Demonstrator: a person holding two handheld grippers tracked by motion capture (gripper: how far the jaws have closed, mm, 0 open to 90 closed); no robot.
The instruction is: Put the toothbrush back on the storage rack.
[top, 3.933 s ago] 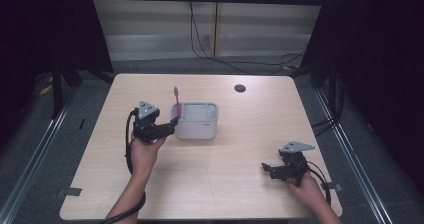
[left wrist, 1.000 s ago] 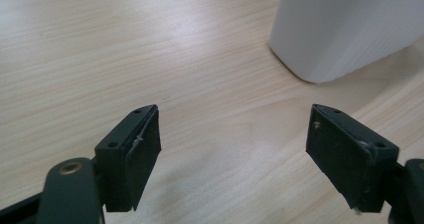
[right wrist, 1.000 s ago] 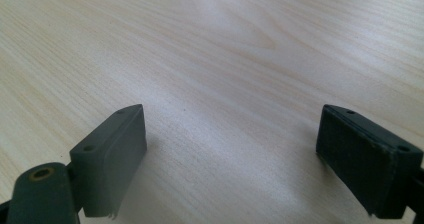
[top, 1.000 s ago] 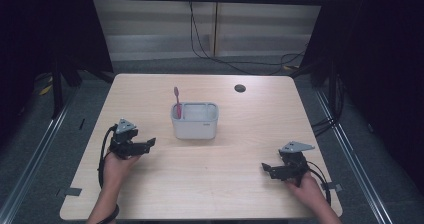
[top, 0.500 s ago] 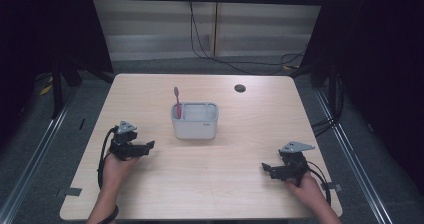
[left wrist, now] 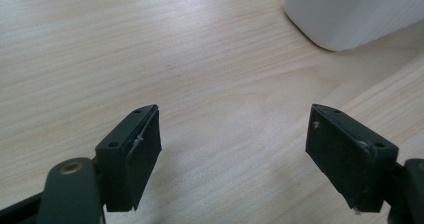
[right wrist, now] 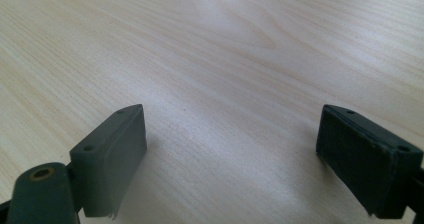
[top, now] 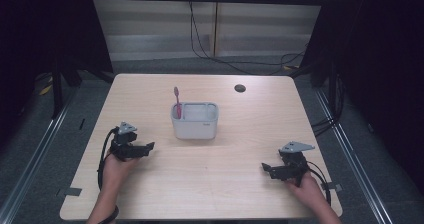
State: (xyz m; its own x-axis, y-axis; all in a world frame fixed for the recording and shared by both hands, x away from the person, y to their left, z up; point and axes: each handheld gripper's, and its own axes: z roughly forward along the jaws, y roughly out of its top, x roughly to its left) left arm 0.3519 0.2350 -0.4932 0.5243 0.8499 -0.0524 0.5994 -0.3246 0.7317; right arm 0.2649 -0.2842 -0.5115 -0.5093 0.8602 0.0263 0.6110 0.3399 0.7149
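The left tool (top: 147, 147) is resting on the pale wooden counter (top: 225, 184), jaws spread wide and gripping nothing — just left of the white plastic holder (top: 195, 120), which is carrying a pink toothbrush (top: 177, 102) upright. The right tool (top: 266, 168) is sitting well apart near the front-right corner, likewise released.

pink toothbrush (top: 176, 102) upright in white holder (top: 195, 123), left gripper (top: 148, 146) near, right gripper (top: 266, 168) well apart

Pink toothbrush (top: 176, 102) in white holder (top: 195, 126), light wood-grain table (top: 225, 184), black left gripper (top: 148, 146) and right gripper (top: 265, 168), each with grey top plate, small dark disc (top: 240, 88).
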